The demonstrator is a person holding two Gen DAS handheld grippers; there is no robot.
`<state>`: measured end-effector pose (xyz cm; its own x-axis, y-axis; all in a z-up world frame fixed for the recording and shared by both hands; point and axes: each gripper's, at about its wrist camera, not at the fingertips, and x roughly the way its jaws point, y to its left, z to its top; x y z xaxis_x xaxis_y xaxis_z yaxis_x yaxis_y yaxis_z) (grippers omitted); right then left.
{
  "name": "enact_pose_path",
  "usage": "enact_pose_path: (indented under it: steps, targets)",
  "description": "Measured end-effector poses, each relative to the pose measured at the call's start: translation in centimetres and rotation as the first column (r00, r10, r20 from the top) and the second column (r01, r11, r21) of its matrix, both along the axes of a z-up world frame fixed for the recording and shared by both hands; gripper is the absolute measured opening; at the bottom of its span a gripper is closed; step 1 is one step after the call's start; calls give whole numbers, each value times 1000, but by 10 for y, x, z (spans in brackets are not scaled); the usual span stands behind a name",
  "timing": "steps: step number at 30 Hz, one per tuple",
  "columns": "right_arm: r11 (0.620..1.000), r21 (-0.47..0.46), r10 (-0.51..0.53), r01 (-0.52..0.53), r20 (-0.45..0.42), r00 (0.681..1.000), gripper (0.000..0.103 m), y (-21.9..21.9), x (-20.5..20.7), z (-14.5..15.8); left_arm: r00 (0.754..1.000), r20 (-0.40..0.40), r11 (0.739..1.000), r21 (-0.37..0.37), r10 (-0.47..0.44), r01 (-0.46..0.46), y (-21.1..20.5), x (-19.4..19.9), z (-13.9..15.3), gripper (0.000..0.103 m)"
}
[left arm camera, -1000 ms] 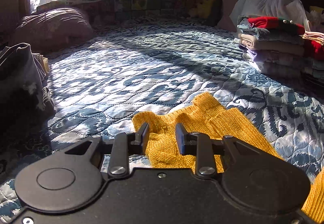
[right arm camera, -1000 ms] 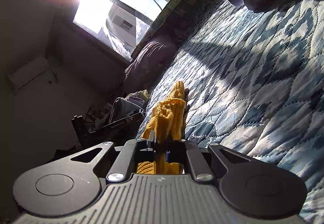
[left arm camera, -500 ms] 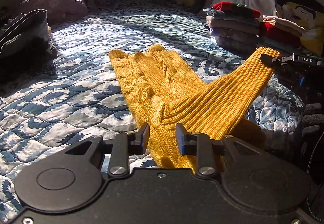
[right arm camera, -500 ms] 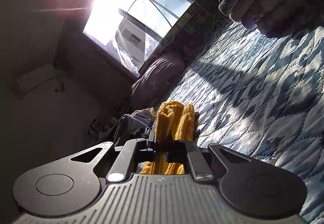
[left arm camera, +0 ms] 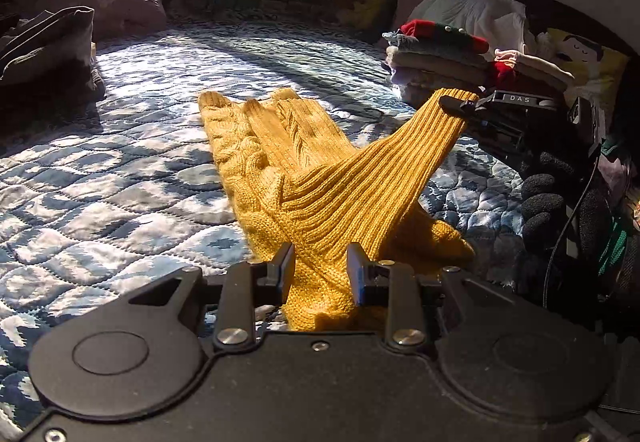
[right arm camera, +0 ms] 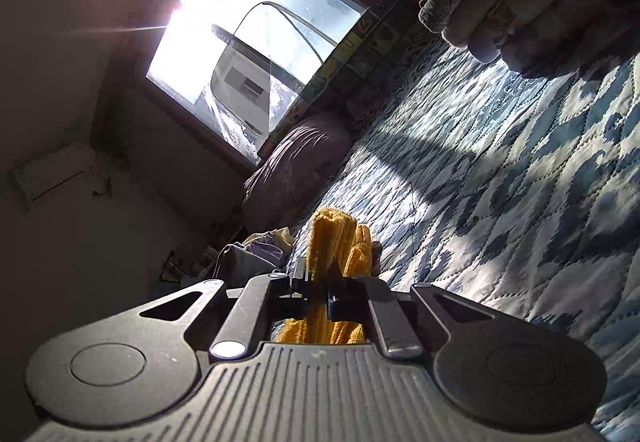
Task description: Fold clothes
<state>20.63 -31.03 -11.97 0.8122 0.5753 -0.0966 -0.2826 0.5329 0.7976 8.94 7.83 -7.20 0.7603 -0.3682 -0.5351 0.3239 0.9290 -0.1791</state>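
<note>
Since half a second ago the yellow sweater [left arm camera: 320, 178] barely shifted on the bed [left arm camera: 120, 170]. Right tool [right arm camera: 318, 288] is closed tight on its ribbed hem, lifted; left tool [left arm camera: 320, 268] stands half open around the near edge. Folded clothes [left arm camera: 436, 62] lie behind the sweater, near the window [right arm camera: 248, 54].

sweater [left arm camera: 304, 178] on quilt [left arm camera: 120, 178], stack [left arm camera: 436, 62] behind

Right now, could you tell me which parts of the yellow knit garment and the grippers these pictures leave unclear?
- Yellow knit sweater, left wrist view: near end hidden under the left gripper body.
- Right gripper, right wrist view: the shut fingers cover the pinched ribbed edge.
- Folded clothes stack: right side hidden by the right gripper and gloved hand.
</note>
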Motion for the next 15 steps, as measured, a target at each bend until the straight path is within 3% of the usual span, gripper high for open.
enact_pose_path:
  steps: [5, 6, 8, 11, 15]
  targets:
    - [1000, 27, 6, -6, 13, 1000, 10, -6, -3, -1, 1000, 4, 999, -37, 20, -20, 7, 24, -6, 26]
    - [1000, 18, 5, -6, 13, 1000, 10, -7, -6, 1, 1000, -21, 999, 46, -11, 12, -5, 23, -18, 26]
    - [1000, -26, -2, 2, -5, 1000, 10, -7, -9, 2, 995, -79, 975, 209, -67, 82, -30, 21, -42, 25]
    - [998, -58, -1, -4, -88, 996, 10, -9, -10, -8, 995, -61, 981, 170, -84, 93, -19, 13, -30, 25]
    - [998, -68, 8, -16, -111, 994, 10, -11, -10, -14, 998, 68, 997, 78, -15, 10, 6, 26, -5, 25]
